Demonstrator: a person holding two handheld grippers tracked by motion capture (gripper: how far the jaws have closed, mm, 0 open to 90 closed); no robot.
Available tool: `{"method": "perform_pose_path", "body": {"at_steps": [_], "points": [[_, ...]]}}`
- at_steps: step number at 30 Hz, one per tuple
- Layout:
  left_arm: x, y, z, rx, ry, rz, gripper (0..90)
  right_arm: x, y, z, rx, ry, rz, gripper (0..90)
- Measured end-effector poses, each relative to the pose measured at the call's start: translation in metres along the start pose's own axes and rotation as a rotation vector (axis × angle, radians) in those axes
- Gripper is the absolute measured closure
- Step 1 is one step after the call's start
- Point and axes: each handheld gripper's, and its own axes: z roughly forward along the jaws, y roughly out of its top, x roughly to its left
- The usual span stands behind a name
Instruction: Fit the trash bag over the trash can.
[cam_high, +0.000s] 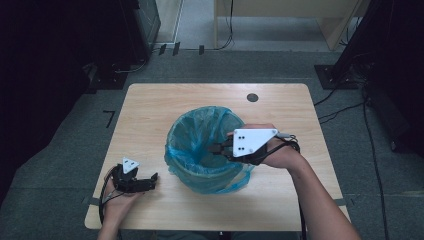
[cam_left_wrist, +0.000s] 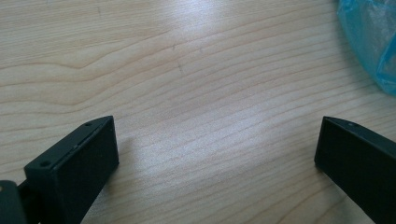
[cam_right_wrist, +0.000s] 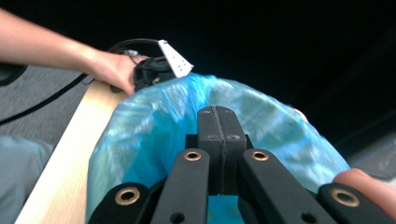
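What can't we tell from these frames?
- Bottom of the bin lined with a blue plastic bag: high view, right gripper and bag folds cover it.
- Whether the right gripper, jaws together, pinches bag film: right gripper view, blurred.
- Bin material: bag hides it.
- Left gripper body: cut off at the bottom edge.

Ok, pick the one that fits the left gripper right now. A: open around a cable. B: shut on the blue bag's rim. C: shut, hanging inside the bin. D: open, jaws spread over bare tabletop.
D: in the left gripper view the left gripper has its jaws wide apart with only the wooden table between them, the blue bag off at the corner.
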Motion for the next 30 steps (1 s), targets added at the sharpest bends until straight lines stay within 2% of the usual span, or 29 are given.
{"method": "perform_pose_path", "body": {"at_steps": [4, 9, 13, 15, 17, 25, 30], "points": [[0.000, 0.000, 0.000, 0.000, 0.000, 0.000, 0.0, -0.003, 0.009, 0.018, 0.049, 0.050, -0.061, 90.0], [0.000, 0.000, 0.000, -0.001, -0.001, -0.002, 0.0, -0.005, 0.019, 0.038, 0.103, 0.153, -0.129, 90.0], [0.000, 0.000, 0.000, -0.001, -0.001, 0.001, 0.0, -0.003, 0.022, 0.054, 0.163, 0.193, -0.192, 90.0], [0.000, 0.000, 0.000, -0.001, 0.000, 0.001, 0.0, -0.002, 0.022, 0.063, 0.192, 0.204, -0.196, 90.0], [0.000, 0.000, 0.000, -0.001, 0.000, 0.001, 0.0, -0.002, 0.022, 0.071, 0.196, 0.223, -0.184, 90.0], [0.000, 0.000, 0.000, -0.001, -0.001, -0.001, 0.0, 0.000, 0.010, 0.097, 0.297, 0.288, -0.213, 90.0], [0.000, 0.000, 0.000, -0.002, 0.000, -0.001, 0.0, -0.001, 0.002, 0.108, 0.370, 0.363, -0.205, 90.0]]}}
